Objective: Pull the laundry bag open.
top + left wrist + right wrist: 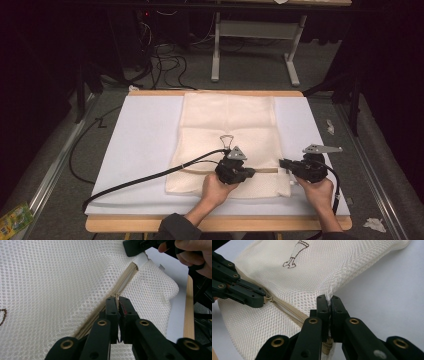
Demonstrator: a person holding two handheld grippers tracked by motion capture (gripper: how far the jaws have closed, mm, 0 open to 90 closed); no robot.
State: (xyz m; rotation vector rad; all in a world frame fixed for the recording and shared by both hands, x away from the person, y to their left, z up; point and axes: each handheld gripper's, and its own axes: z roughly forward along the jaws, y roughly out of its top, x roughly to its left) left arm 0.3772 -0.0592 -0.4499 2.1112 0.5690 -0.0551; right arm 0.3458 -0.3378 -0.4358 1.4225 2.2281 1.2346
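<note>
A cream mesh bag (pixel 227 125) lies flat on a white board (pixel 140 140). Its zipper (pixel 266 170) runs along the near edge. My left gripper (pixel 252 171) is shut on the zipper pull (pixel 269 299), partway along the zipper (pixel 125 280). Its jaws (pixel 118 300) stand pressed together over the zipper line. My right gripper (pixel 282 163) is shut on the bag's right edge at the zipper's end, the mesh (pixel 324 265) pinched between its jaws (pixel 327 298). A small brown print (pixel 295 255) marks the bag's middle. The two grippers face each other, a short way apart.
The board sits on a wooden table (pixel 125 223). A black cable (pixel 140 180) trails left from the left gripper across the board. A desk frame (pixel 255 45) and tangled cables stand on the floor beyond. Crumpled paper (pixel 375 225) lies at the near right.
</note>
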